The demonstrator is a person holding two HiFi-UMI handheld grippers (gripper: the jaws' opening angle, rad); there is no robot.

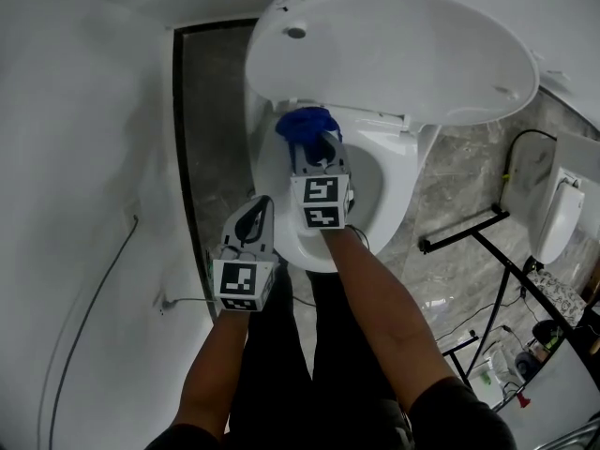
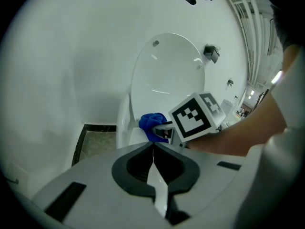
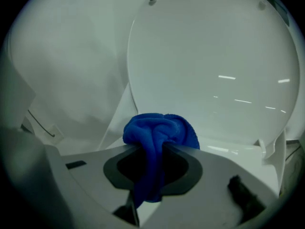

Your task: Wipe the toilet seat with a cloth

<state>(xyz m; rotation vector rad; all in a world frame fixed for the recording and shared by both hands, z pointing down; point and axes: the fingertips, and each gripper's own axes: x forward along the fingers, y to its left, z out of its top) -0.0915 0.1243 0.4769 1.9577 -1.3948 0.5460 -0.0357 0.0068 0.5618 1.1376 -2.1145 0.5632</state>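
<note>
A bunched blue cloth (image 1: pixel 305 125) sits at the rear of the toilet seat (image 1: pixel 401 162), just below the hinge of the raised lid (image 1: pixel 403 54). It is gripped by the fingers of the right gripper (image 1: pixel 315 148). In the right gripper view the cloth (image 3: pixel 159 132) is pinched between the closed fingers: a wad bulges ahead of the tips and a tail hangs back through the gap. Whether the wad presses on the seat or hovers just above it cannot be told.

From the cloth, the seat's ring curves away on both sides and runs back toward the person, with the open bowl directly under the right arm. The coming stroke would likely be a pull along that ring, from rear to front.

The left gripper (image 1: pixel 255 209) hangs off the toilet's front-left edge, well apart from the cloth. Its fingers (image 2: pixel 153 149) are pressed together on nothing. The right gripper is therefore the only one placed to wipe, and the left looks on from the side with the cloth (image 2: pixel 151 123) ahead of it.
</note>
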